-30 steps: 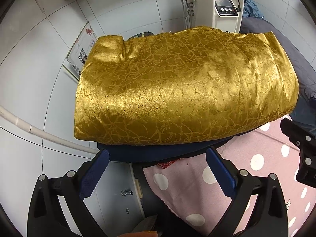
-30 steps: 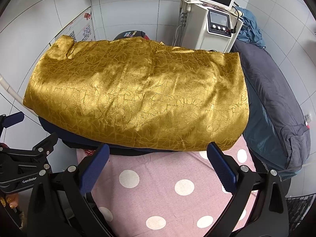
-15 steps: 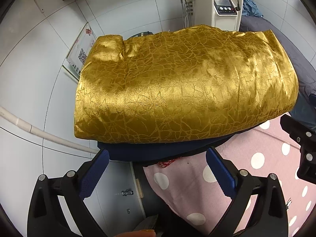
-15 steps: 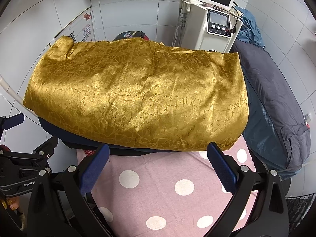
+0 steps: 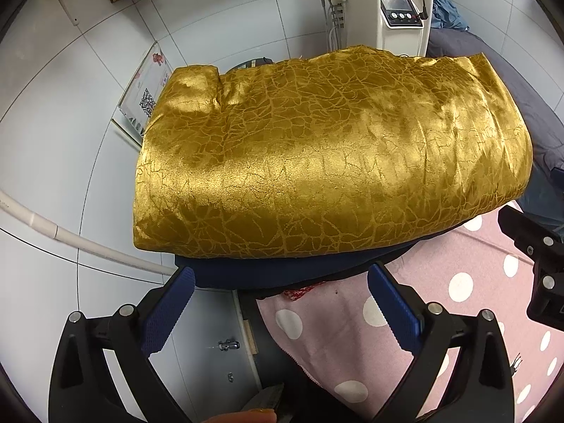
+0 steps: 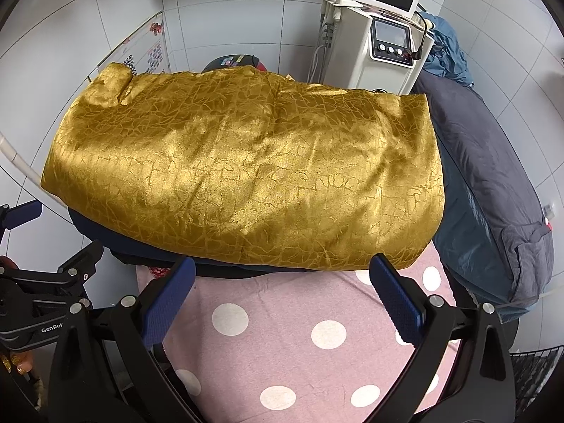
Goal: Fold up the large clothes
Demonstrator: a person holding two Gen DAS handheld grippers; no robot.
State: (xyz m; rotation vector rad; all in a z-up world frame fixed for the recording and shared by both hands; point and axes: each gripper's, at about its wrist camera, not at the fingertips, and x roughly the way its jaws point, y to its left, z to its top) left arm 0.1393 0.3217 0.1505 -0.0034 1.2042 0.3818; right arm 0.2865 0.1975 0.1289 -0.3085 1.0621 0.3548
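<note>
White machine w/ screen [image 6: 382,17] by grey pillow [image 6: 493,190]

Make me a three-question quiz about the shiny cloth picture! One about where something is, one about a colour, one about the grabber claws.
1. Where does the gold cloth lie?
A. on a dark blue cloth
B. on the floor
C. inside a basket

2. What colour is the dotted sheet?
A. green
B. pink with white dots
C. plain black

3. How are the left gripper and right gripper?
A. both open, holding nothing
B. both pinching the gold cloth
C. one holding a cup

Answers: 1 A, a dark blue cloth peeks out beneath it; 2 B, white dots on pink show; 3 A, the fingers stand wide apart, empty.
</note>
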